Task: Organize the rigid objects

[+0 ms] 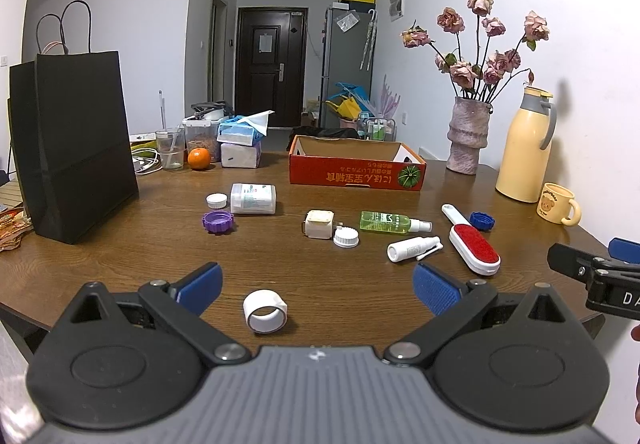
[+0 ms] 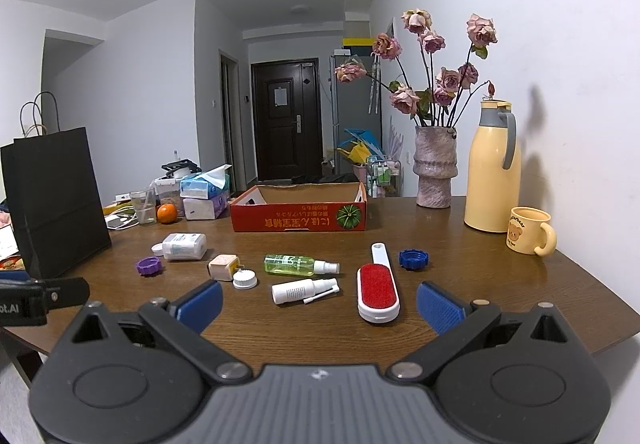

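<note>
Brown wooden table (image 1: 120, 244) carries the scattered items. Left gripper (image 1: 318, 290) jaws spread wide, empty; a white tape roll (image 1: 265, 310) lies on the table between them. Right gripper (image 2: 320, 302) likewise wide open, holding nothing, with the red lint brush (image 2: 377, 289) and white spray bottle (image 2: 304, 290) just ahead. Red cardboard box (image 2: 298, 218) sits at the far side, behind the green spray bottle (image 2: 300, 265).

Both wrist cameras look low across the brown wooden table (image 1: 120, 252) from its near edge toward the red cardboard box (image 2: 298, 218) at the far edge; the left view sits further left.
</note>
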### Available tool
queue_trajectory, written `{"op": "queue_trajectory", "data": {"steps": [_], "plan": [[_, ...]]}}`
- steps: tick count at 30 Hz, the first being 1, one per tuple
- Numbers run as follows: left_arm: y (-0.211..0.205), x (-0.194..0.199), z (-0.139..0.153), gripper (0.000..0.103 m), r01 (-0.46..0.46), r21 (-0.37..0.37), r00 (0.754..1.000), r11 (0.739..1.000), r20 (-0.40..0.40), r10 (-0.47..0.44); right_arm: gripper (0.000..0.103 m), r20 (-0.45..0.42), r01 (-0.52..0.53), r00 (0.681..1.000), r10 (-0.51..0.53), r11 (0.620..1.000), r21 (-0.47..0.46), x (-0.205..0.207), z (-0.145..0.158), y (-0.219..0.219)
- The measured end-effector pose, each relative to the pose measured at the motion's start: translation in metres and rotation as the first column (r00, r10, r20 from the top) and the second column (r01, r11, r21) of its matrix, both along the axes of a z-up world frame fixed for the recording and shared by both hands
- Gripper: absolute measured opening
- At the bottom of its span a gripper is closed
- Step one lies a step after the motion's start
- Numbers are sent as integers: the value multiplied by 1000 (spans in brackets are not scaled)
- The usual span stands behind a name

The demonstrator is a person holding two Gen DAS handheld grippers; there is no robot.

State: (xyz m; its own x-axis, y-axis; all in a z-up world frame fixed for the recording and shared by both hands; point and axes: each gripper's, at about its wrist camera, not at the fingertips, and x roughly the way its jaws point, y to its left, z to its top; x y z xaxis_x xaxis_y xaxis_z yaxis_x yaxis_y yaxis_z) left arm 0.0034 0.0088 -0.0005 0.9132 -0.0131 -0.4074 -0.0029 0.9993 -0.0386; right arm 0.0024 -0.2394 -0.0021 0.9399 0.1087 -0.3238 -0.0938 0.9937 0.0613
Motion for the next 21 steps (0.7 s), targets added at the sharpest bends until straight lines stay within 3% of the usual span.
{"op": "queue_trajectory", "data": {"steps": [21], "plan": [[3, 0, 0, 103, -3, -1, 1000, 1000, -4, 3, 103, -1, 0, 1000, 0, 1000, -2, -1, -1, 0]]}}
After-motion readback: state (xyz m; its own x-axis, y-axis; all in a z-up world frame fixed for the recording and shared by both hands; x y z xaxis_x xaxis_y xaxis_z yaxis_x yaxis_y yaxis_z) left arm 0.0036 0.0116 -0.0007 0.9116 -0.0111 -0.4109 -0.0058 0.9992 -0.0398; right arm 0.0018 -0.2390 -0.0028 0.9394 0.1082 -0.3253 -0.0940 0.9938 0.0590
